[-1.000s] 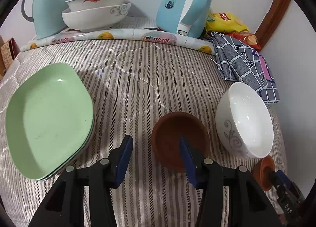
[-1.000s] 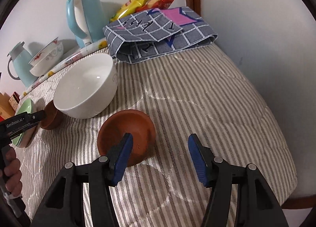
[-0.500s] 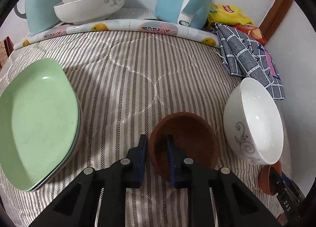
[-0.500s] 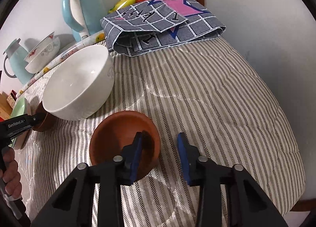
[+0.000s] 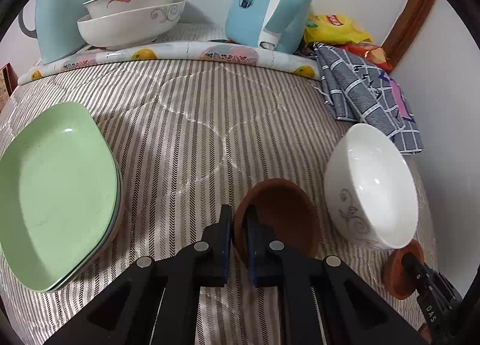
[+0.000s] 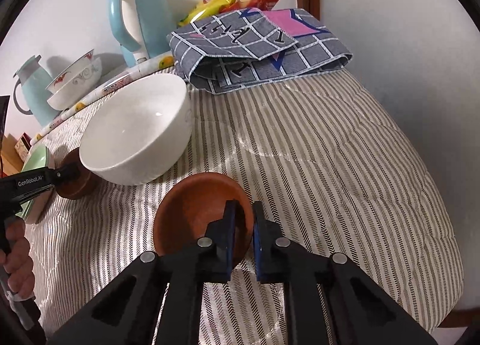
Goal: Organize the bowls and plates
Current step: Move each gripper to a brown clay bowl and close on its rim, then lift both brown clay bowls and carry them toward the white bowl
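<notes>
Brown bowls (image 5: 282, 219) (image 6: 201, 213) near the bed's (image 6: 330, 164) front edge flank the white bowl (image 5: 372, 186); left hand-held gripper (image 5: 239, 235) and right hand-held gripper (image 6: 243, 235) have just closed, each pinching one rim. Grasp step; next, lift and nest them, probably.

Left gripper (image 5: 239, 222) clamped on brown bowl (image 5: 280, 219) rim | white bowl (image 5: 372, 186) beside | green plates (image 5: 57, 192) apart

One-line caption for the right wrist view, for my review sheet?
Right gripper shut on the rim of a brown bowl beside a white bowl on a striped quilt.
</notes>
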Available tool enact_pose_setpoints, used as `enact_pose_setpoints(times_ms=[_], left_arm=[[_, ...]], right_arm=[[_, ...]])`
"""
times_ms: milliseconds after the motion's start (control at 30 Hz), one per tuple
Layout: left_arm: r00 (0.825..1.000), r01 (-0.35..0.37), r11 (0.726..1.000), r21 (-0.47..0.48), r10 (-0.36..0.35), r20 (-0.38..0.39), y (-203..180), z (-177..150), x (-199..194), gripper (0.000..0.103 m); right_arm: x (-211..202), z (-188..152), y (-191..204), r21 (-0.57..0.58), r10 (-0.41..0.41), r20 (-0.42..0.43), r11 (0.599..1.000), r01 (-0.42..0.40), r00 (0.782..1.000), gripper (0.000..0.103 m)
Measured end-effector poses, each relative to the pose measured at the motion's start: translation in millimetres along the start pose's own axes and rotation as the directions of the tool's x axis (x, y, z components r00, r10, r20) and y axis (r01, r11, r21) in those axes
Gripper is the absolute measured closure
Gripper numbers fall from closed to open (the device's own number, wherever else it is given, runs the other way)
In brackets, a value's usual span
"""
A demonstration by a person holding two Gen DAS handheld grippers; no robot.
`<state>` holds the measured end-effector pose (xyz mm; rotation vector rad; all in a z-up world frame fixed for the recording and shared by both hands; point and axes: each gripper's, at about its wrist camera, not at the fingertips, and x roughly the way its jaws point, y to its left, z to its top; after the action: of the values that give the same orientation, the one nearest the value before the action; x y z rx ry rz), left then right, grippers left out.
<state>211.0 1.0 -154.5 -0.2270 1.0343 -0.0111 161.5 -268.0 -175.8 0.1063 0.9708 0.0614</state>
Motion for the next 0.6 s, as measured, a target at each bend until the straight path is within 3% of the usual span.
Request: enact_pose_setpoints(times_ms=[600], left_arm=[[0.999,0.018,1.0,0.012,-0.018,0.051,-2,-9,-40,0.094]], right_arm=[[-33,-6,1,0.043,-0.003,0.052,0.999,0.0,0.999,0.094]])
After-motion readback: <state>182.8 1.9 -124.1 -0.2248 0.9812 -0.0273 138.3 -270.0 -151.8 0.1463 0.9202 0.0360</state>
